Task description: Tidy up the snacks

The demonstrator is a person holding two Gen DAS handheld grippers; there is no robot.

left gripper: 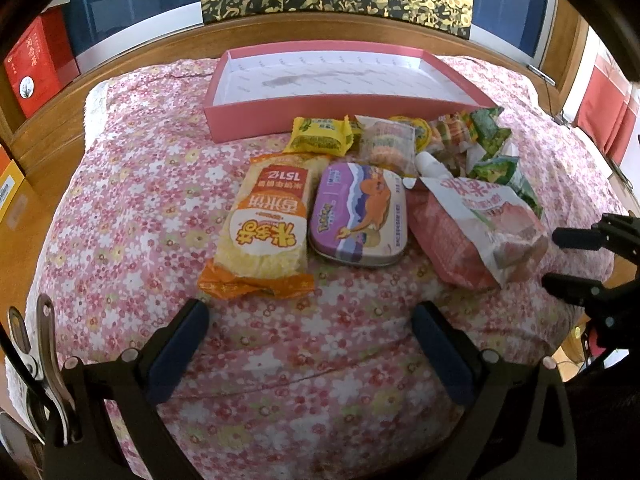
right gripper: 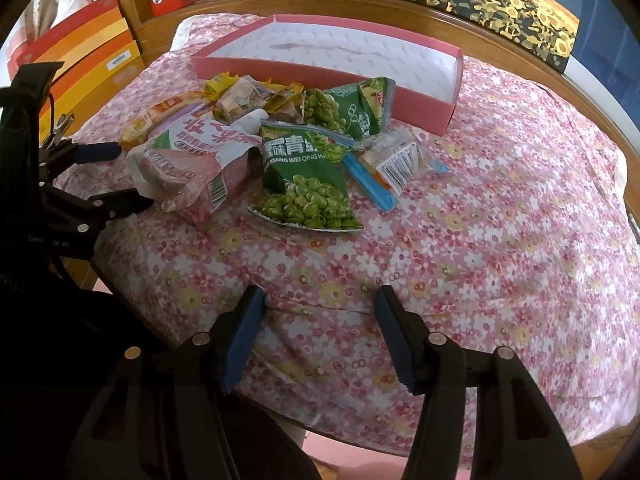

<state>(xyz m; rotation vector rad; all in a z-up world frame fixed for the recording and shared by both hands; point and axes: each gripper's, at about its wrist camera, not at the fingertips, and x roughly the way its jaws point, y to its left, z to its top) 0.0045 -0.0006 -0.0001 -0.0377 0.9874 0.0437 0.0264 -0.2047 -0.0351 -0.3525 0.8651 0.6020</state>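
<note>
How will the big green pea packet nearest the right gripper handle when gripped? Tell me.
The green foil pea packet lies flat and crinkled on the flowered cloth, so it will probably flop and feel light. Its glossy film may slip between the open right gripper fingers.

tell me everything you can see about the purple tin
The purple tin is a rounded-corner, metal-looking box with a printed lid showing an orange cartoon creature and a silvery rim. Its lid is shut and it lies flat on the floral tablecloth, between the yellow rice cracker pack, which touches its side, and the pink snack bag. Neither gripper touches it.
</note>
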